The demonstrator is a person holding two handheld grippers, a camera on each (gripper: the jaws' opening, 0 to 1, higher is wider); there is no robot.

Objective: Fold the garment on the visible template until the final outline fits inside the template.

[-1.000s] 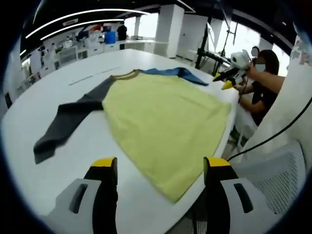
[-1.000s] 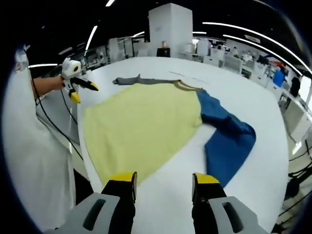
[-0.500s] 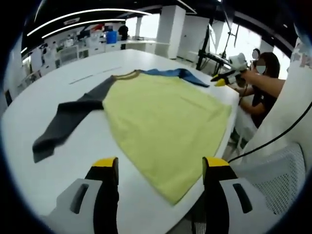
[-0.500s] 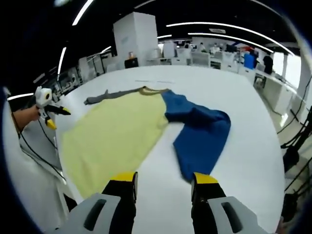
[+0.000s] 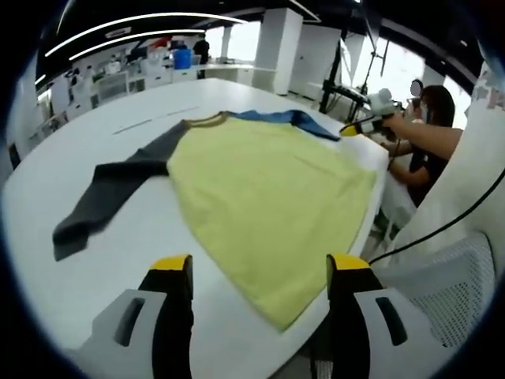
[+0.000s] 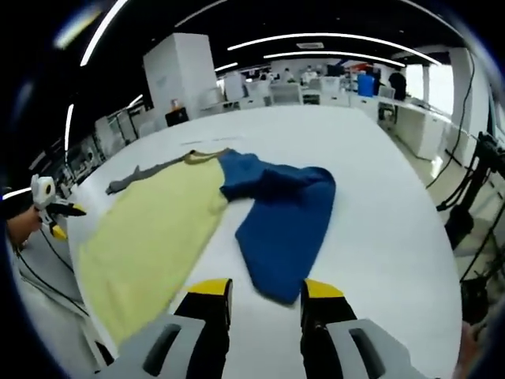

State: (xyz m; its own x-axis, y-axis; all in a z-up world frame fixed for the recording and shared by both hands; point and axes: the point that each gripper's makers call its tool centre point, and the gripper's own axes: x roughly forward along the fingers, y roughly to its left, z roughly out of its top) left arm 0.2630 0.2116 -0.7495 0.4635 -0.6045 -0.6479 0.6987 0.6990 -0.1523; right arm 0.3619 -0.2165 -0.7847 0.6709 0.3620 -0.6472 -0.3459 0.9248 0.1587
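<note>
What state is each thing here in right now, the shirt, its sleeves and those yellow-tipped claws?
Yellow long-sleeved garment: spread flat on the white table, not yet folded.
Dark grey sleeve: stretched out sideways, lying flat.
Blue sleeve: bent back at the elbow, lying flat.
Left gripper: open, holding nothing.
Right gripper: open, holding nothing, near the blue sleeve's end.

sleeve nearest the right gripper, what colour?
Blue. The sleeve shows best in the right gripper view, lying folded on the white table beside the yellow body.

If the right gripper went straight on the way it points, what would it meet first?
Most likely the cuff end of the blue sleeve, lying on the white table just ahead of the open right gripper; depth is unclear.
</note>
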